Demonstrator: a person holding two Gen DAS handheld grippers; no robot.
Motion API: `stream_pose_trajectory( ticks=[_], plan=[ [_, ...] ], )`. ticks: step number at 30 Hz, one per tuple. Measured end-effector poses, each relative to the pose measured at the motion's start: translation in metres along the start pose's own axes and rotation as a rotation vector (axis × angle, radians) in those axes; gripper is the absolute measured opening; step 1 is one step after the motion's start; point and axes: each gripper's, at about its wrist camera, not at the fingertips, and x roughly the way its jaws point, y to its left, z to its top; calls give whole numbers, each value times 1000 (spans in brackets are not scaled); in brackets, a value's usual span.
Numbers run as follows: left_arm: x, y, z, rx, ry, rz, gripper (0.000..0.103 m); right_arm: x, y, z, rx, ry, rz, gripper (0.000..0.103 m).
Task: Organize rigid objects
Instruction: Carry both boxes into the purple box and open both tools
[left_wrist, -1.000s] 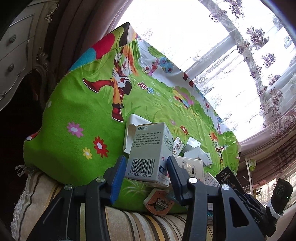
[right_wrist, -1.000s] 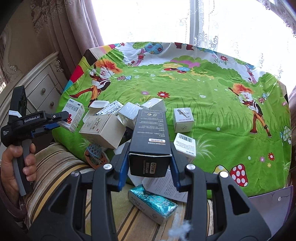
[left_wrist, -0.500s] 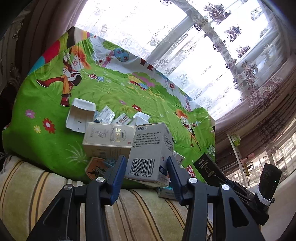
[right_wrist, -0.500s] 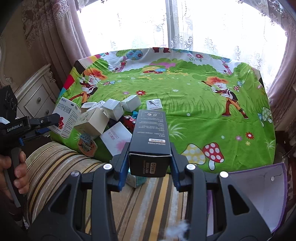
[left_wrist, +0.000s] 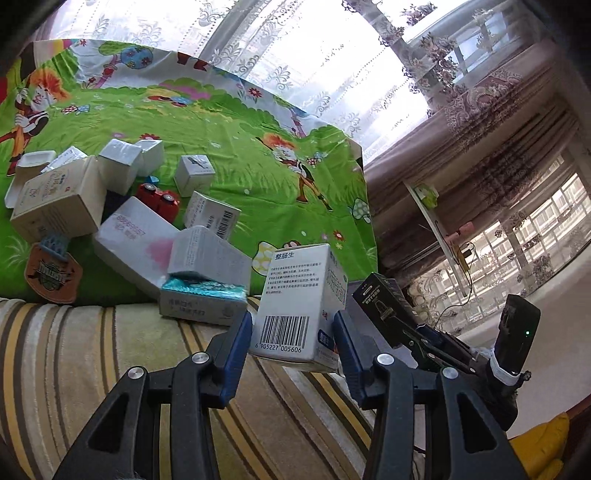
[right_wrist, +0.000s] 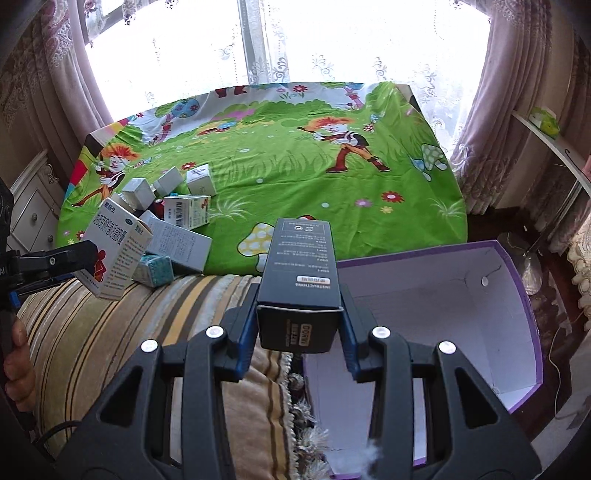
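Left hand-held gripper (left_wrist: 293, 341) is clamped on a white medicine box (left_wrist: 301, 304) with a barcode, held over the striped sofa (left_wrist: 92, 354). Right hand-held gripper (right_wrist: 299, 341) grips a dark box (right_wrist: 299, 273) just beside an open purple carton (right_wrist: 517, 295). More boxes (left_wrist: 129, 221) sit piled on the green cartoon blanket (right_wrist: 295, 166).
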Motion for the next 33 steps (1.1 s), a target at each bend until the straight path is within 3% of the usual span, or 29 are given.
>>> stream_pose_trajectory(
  ticks=[7,14,17,19,20,25,29,33],
  plan=[
    [35,-46,-18,91,89,-20,47,-12,-34,-20,34,-8,-138,44],
    [58,-82,-28,183,140,-39,47,-17,-51,-36,65,2,-205,44],
    [66,-92,-32,209,164,-50,51,-20,-57,-39,73,-3,-230,44],
    [70,-96,-34,227,173,-37,59,-20,-59,-39,77,-2,-240,44],
    [71,-97,-35,236,170,-33,63,-20,-60,-39,80,-3,-245,45],
    [58,-104,-36,318,119,27,73,-21,-60,-38,103,-32,-241,67],
    [43,-110,-39,406,45,122,79,-24,-56,-35,98,-69,-276,70],
    [28,-106,-38,440,-34,238,81,-32,-55,-33,142,-126,-217,73]
  ],
)
